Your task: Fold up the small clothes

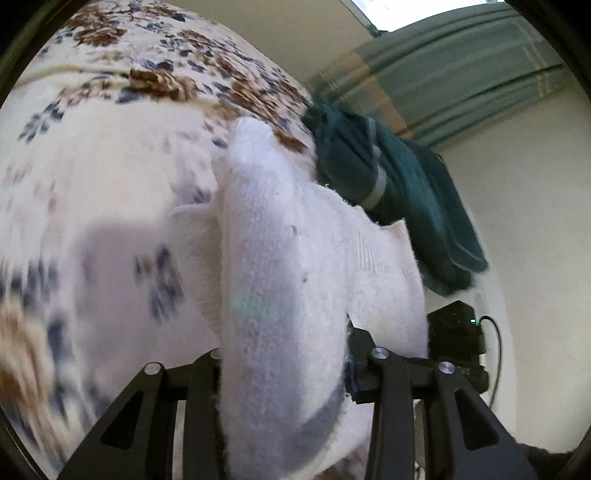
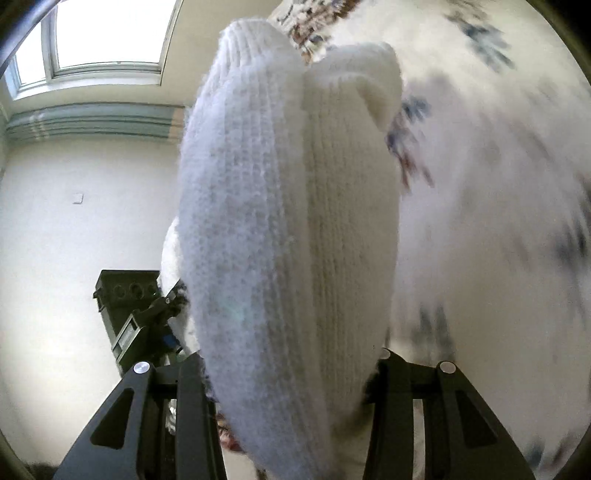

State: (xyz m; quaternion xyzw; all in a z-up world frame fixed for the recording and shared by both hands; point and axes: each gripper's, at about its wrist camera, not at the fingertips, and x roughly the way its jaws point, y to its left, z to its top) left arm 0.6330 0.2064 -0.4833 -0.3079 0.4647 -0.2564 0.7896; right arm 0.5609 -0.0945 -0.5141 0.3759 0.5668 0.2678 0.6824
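A white knit sock (image 1: 280, 258) hangs lifted above the floral bedspread (image 1: 110, 155), bunched and folded over itself. My left gripper (image 1: 284, 354) is shut on one thick fold of it. The fabric runs on to the right, where the other gripper's black body (image 1: 454, 339) shows behind it. In the right wrist view the same white sock (image 2: 280, 221) fills the middle, fluffy on the left and ribbed cream on the right. My right gripper (image 2: 290, 362) is shut on it. The left gripper's body (image 2: 155, 314) peeks out at the left. The fingertips are buried in the knit.
A pile of dark green clothes (image 1: 399, 192) lies on the bedspread's far edge. Behind it are a grey-green curtain (image 1: 461, 74) and a pale wall (image 2: 74, 240). A window (image 2: 110, 33) is high up. The floral bedspread (image 2: 498, 184) is blurred.
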